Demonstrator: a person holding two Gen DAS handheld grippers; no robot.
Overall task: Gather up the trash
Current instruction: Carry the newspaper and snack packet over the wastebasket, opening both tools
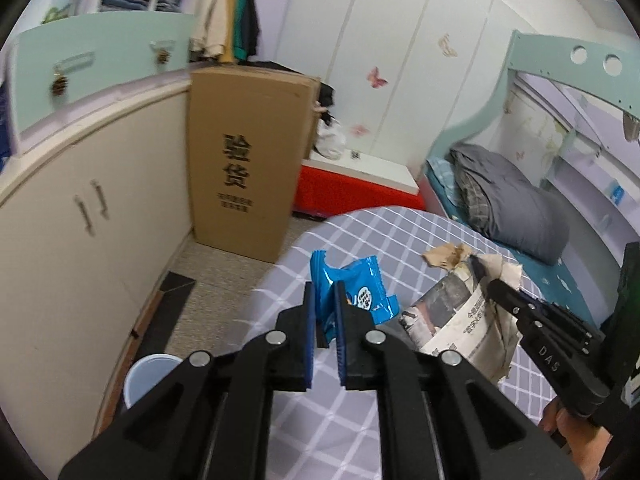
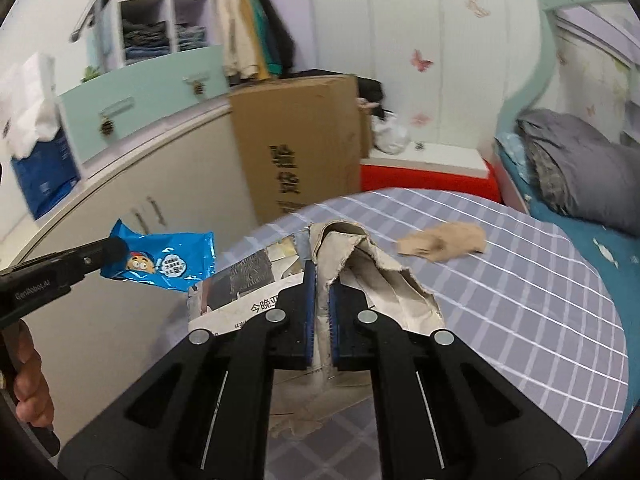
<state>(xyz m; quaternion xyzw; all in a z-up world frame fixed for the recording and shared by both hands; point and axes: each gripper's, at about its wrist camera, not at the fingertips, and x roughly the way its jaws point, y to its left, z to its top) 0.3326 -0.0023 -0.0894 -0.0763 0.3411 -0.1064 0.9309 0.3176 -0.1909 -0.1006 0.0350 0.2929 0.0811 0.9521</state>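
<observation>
I'm looking into a small bedroom: cream cabinets on the left, a tall cardboard box (image 1: 248, 160) against the wall, a bed (image 1: 560, 264) on the right. Below me is a round bench (image 2: 520, 280) under a lavender checked cloth. My left gripper (image 1: 322, 296) is clamped on a blue snack wrapper (image 1: 352, 284), held clear of the cloth. My right gripper (image 2: 322, 280) is pinched on a crumpled newspaper (image 2: 360, 272), also lifted. A scrap of brown paper (image 2: 444, 242) lies on the bench beyond it. A white cup (image 1: 146, 376) sits low beside the cabinets.
</observation>
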